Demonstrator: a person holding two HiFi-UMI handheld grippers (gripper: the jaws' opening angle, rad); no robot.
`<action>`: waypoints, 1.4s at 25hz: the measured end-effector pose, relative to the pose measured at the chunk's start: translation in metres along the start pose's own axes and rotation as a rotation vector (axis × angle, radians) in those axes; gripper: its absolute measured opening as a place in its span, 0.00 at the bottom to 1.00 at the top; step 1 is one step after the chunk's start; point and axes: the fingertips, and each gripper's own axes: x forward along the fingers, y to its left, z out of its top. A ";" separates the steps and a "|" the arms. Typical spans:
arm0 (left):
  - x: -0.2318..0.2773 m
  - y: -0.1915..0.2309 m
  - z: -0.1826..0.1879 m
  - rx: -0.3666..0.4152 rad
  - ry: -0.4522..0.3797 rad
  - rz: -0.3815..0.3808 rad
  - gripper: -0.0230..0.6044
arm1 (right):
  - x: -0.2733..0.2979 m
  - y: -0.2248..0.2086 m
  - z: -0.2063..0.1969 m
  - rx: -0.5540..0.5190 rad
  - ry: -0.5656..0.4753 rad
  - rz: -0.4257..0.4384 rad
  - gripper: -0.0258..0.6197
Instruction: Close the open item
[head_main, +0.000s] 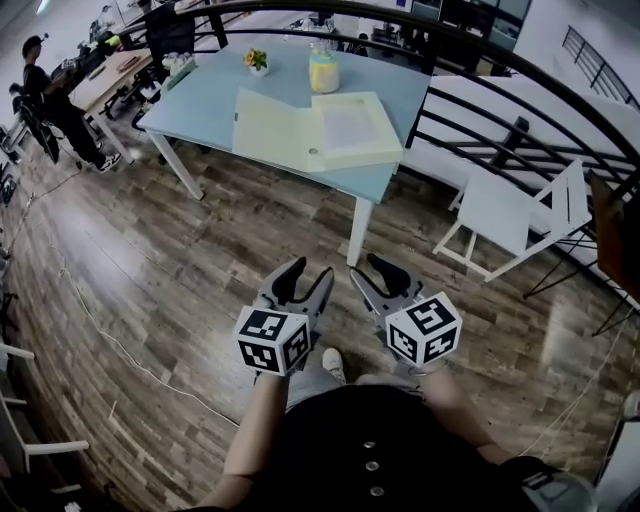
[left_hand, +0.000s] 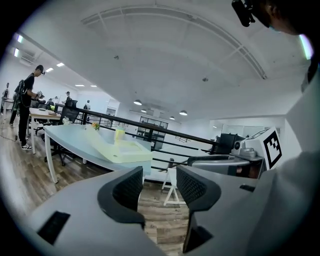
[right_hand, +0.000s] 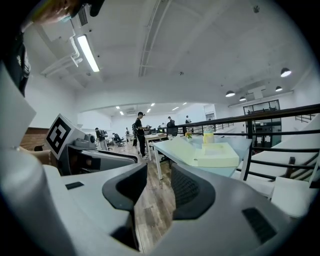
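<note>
The room is a wide, open office with a plank wood floor and a white ceiling set with lights. A pale blue bench on white legs stands by a black railing. On the bench's near end lies the open item, a pale yellow box, its lid flung flat to the left and a white sheet showing in its tray. Behind it stand a yellow jar and a small flower pot. A white folding chair stands on the floor to the right of the bench, and a person stands by other desks at far left.

The left gripper and the right gripper hang side by side over the floor, well apart from the bench, both facing it. Each one's jaws are spread with nothing between them.
</note>
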 end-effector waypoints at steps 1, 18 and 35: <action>0.002 0.008 0.002 0.001 0.002 -0.006 0.37 | 0.007 0.000 0.002 -0.001 -0.001 -0.004 0.27; 0.060 0.071 0.016 -0.069 0.026 -0.069 0.37 | 0.073 -0.045 0.011 -0.001 0.062 -0.088 0.27; 0.158 0.144 0.065 -0.093 0.013 0.030 0.37 | 0.172 -0.142 0.053 0.014 0.058 -0.005 0.27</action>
